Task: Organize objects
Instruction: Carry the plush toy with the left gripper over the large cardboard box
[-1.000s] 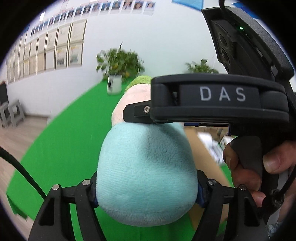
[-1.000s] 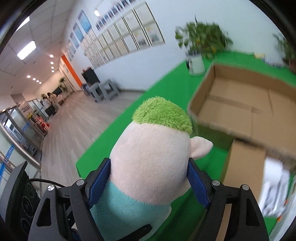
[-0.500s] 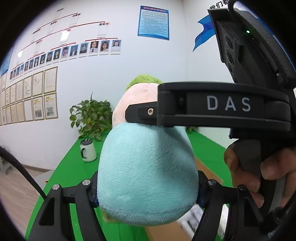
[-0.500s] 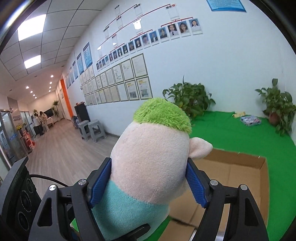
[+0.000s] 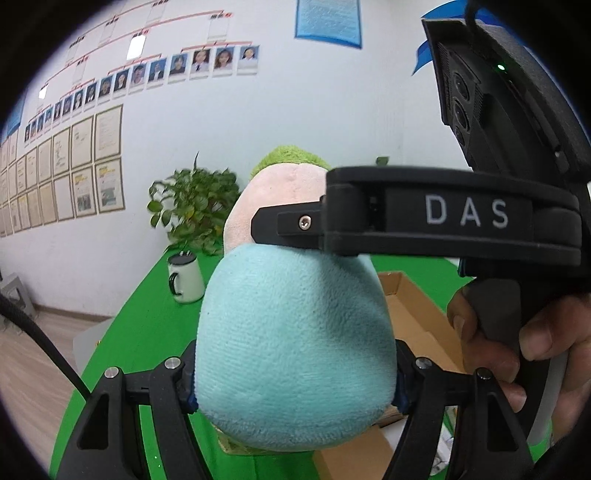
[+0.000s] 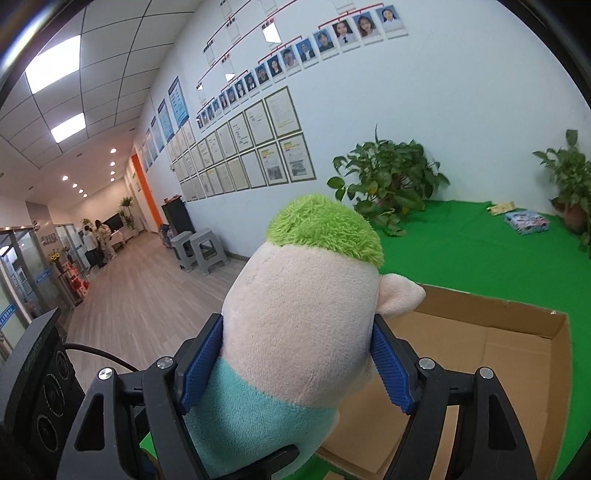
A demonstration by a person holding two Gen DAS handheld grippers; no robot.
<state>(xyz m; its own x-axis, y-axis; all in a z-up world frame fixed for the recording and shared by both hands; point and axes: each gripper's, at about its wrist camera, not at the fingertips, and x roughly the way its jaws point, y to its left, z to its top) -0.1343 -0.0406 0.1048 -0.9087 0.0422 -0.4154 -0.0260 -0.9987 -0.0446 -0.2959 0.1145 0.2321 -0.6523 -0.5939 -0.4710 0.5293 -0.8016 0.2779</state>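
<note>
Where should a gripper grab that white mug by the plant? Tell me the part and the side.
Take the white mug across its round body, from the side away from the dark handle, which points toward the camera's left. It stands upright on the green cloth, so a level approach fits; the plant crowds it from behind.

You can read one marking only: "DAS", in white capitals on the black body of the right gripper (image 5: 443, 225), right of centre in the left wrist view. Wall posters (image 5: 328, 18) and framed certificates (image 6: 273, 147) carry print too small to read.
</note>
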